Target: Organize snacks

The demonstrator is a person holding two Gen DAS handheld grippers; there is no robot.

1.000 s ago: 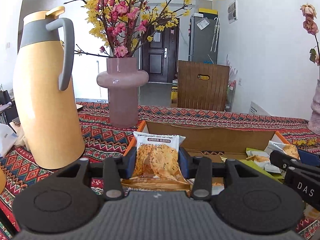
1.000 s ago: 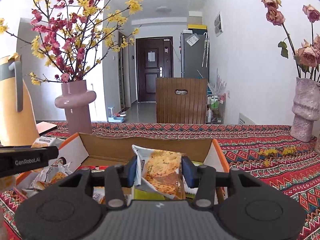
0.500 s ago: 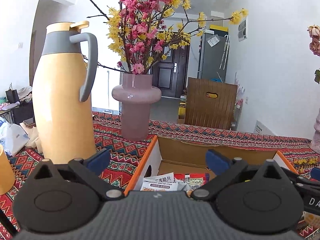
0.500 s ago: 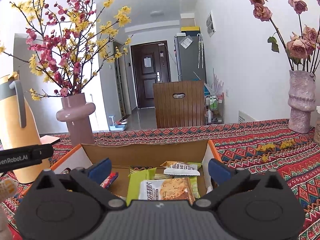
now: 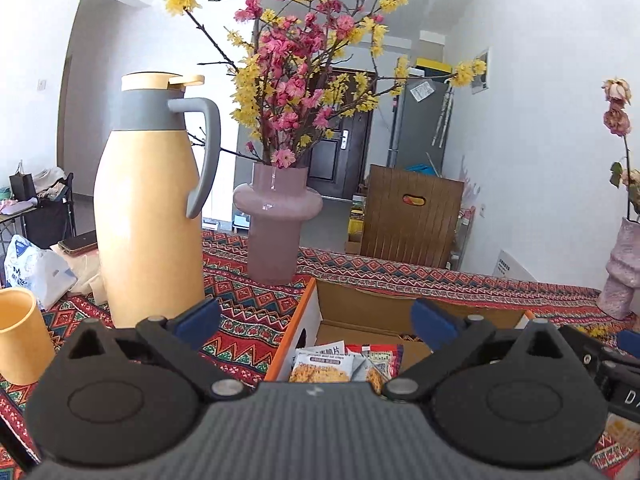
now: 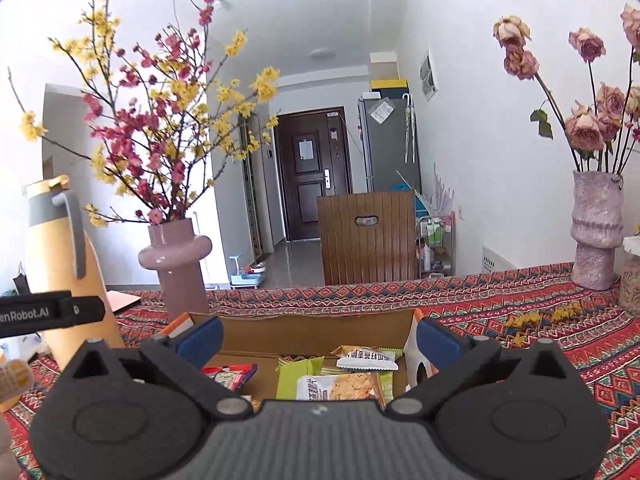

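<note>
Both claws hang spread wide and empty above an open cardboard box [image 6: 312, 330] on a surface covered with a patterned cloth [image 6: 520, 312]. The left claw [image 5: 316, 320] and right claw [image 6: 318, 334] have just been opening. Snack packets [image 6: 344, 386] lie inside the box. Left of the box stand a pink vase [image 5: 276, 220] and a yellow jug [image 5: 152, 216].

Yellow-and-grey jug [image 5: 148, 216], mauve vase [image 5: 276, 220], red zigzag-patterned tablecloth [image 5: 248, 312], orange-edged box [image 5: 294, 330]
</note>
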